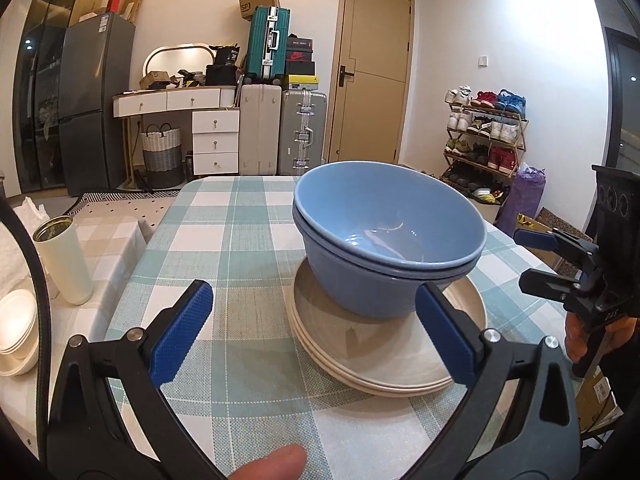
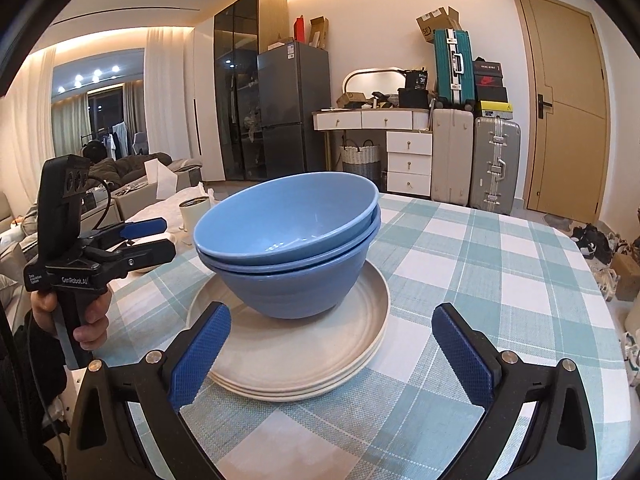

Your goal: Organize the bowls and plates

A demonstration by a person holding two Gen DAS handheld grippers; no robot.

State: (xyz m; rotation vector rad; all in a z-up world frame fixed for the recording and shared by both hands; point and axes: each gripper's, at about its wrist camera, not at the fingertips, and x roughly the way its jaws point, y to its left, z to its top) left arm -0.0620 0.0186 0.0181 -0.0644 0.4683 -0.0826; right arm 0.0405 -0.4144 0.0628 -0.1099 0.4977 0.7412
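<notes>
Now | 2 blue bowls (image 2: 288, 240) nested on cream plates (image 2: 296, 360) | both grippers' fingers apart, empty

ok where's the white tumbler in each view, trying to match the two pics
Left wrist view: white tumbler stands at the far left, off the checked table, left of the blue bowls.
Right wrist view: tumbler shows left of centre, just behind the bowls' left rim.
Shared landmark: teal suitcase.

Two glossy blue bowls (image 1: 390, 236) (image 2: 290, 240) sit nested, upright and empty, the upper one slightly tilted in the lower. They rest on a stack of cream plates (image 1: 394, 360) (image 2: 296, 364), three rims showing, lying flat on the checked surface (image 1: 224, 240) (image 2: 480, 264).
</notes>
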